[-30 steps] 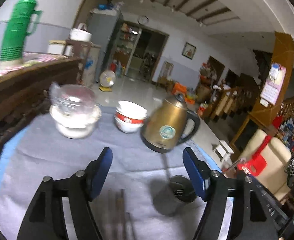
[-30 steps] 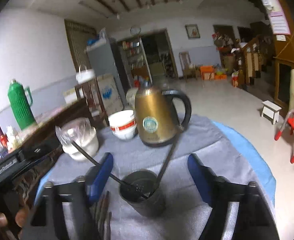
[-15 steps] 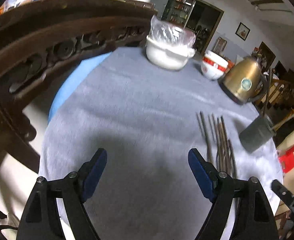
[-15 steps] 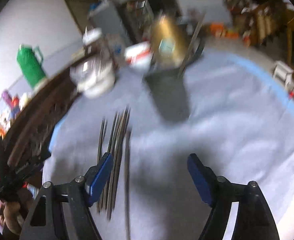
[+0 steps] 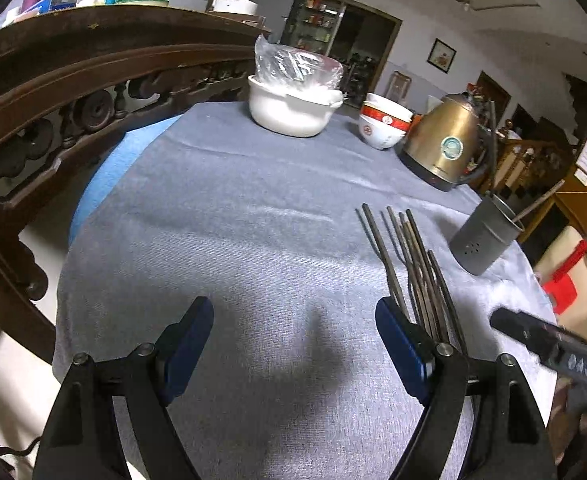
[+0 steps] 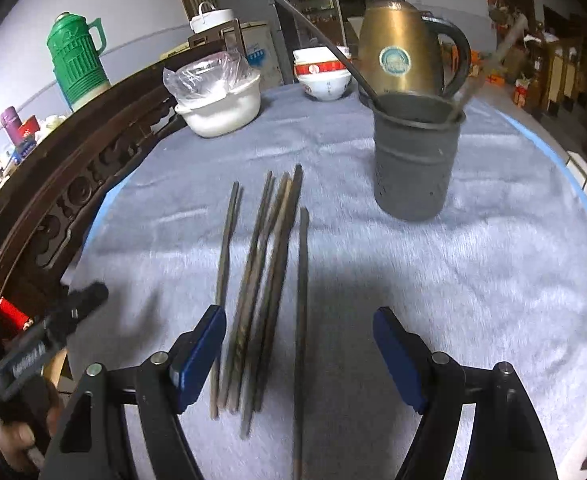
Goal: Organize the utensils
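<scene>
Fingers of right gripper (image 6: 299, 350) spread wide, empty, low over chopsticks (image 6: 269, 276) on grey cloth (image 6: 473, 280) | left gripper (image 5: 293, 348) likewise apart, empty, chopsticks just to its right | holder (image 6: 413, 160) stands far right, before kettle (image 6: 397, 56) | Best: close on one stray stick mid-length, lift level, drop upright.
</scene>
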The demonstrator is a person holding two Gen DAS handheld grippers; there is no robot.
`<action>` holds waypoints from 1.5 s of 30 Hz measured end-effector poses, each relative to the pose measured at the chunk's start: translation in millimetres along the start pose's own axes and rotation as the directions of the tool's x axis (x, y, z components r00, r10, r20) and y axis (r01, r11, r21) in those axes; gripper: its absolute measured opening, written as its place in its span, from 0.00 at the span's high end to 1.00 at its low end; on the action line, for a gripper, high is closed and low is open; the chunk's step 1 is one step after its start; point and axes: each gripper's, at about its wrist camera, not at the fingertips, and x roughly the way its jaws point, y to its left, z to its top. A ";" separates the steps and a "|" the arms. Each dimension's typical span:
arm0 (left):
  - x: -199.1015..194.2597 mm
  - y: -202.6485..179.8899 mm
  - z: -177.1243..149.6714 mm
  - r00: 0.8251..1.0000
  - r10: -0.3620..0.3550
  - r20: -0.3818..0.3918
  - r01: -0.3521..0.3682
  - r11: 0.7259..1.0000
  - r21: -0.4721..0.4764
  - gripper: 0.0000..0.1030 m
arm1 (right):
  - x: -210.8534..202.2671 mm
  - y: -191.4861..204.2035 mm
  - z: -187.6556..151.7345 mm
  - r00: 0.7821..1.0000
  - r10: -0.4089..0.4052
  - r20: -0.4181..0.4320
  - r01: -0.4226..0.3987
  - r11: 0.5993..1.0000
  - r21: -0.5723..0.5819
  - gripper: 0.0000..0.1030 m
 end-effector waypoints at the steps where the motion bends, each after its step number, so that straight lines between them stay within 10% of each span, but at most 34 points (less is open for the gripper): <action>1: -0.9 1.6 -0.4 1.000 -0.006 0.004 0.006 1.000 0.006 0.19 | 1.4 5.2 3.3 1.000 0.000 0.005 0.000 1.000 -0.008 0.24; 14: -5.7 16.1 1.7 1.000 0.031 -0.002 -0.031 0.996 0.080 0.19 | 31.8 58.5 19.6 0.997 0.075 -0.007 -0.075 0.995 -0.072 0.24; 36: -21.1 -40.0 -4.8 0.996 0.076 -0.053 -0.072 0.995 0.067 0.19 | -19.4 -12.6 -0.1 0.966 0.237 0.100 -0.241 0.970 0.029 0.23; 45: -26.1 -29.8 -9.7 0.997 0.058 -0.049 -0.056 0.997 0.043 0.19 | -12.0 -14.8 -8.2 0.975 0.222 0.022 -0.223 0.973 0.051 0.23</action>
